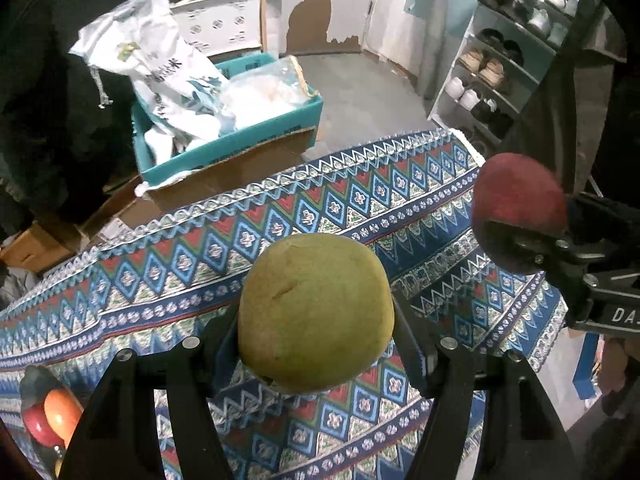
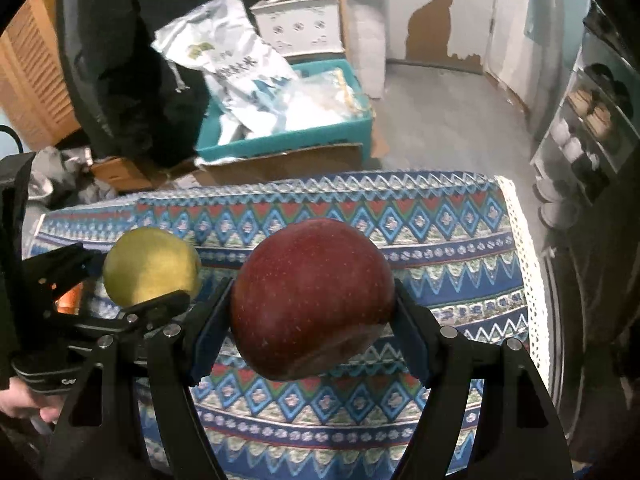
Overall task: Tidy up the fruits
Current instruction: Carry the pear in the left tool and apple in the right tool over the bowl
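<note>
Green fruit (image 1: 316,312) stem-end down in left jaws, red apple (image 2: 312,300) tilted in right jaws

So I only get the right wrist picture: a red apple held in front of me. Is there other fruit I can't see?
Observer: Yes. The left wrist view shows an orange fruit and a red one at its lower left corner, by the patterned cloth.
Operator: And that greenish fruit beside me, is it really gripped?
Observer: The left gripper has the green fruit pressed between both fingers, clear of the cloth.
Operator: Anything on that shelf to my right?
Observer: The left view shows the shoe rack more sharply: light and dark pairs on several shelves.
</note>
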Available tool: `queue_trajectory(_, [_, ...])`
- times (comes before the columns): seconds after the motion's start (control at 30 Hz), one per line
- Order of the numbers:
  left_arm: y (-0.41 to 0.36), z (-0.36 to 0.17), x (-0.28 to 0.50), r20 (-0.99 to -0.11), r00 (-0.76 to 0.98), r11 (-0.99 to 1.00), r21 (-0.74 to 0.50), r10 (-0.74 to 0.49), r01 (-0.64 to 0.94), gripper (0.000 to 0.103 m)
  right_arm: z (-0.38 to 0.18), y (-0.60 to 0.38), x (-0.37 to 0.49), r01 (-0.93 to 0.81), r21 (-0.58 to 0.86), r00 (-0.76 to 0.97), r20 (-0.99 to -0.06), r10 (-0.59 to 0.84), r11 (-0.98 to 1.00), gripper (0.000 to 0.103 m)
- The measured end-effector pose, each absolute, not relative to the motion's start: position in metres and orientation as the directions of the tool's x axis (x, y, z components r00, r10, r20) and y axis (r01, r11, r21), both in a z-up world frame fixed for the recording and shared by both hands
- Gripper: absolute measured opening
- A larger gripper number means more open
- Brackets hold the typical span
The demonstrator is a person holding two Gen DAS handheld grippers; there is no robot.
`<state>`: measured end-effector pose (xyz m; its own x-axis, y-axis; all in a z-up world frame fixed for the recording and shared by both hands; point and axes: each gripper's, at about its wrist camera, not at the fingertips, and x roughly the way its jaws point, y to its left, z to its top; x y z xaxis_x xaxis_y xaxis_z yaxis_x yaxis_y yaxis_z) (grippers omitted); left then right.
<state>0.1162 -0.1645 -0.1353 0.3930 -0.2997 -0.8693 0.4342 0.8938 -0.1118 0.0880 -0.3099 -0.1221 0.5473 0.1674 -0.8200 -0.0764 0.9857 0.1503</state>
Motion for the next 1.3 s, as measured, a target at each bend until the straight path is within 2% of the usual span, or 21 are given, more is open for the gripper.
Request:
queue_trajectory(0.8, [-0.046, -0.056, 0.068, -0.833, 0.489, 0.935, -0.090, -0.259, 0.343, 0.069, -0.052, -0.202, 0.071, -0.274, 0.160, 0.581, -0.758, 0.296, 0.948, 0.075])
queue_trajectory(1.3, [0.052, -0.048, 0.051, -0.826, 0.531, 0.969, -0.067, -0.188, 0.238, 0.069, -0.037, -0.115, 0.073, -0.403, 0.165, 0.540, -0.752, 0.379, 0.900, 0.075])
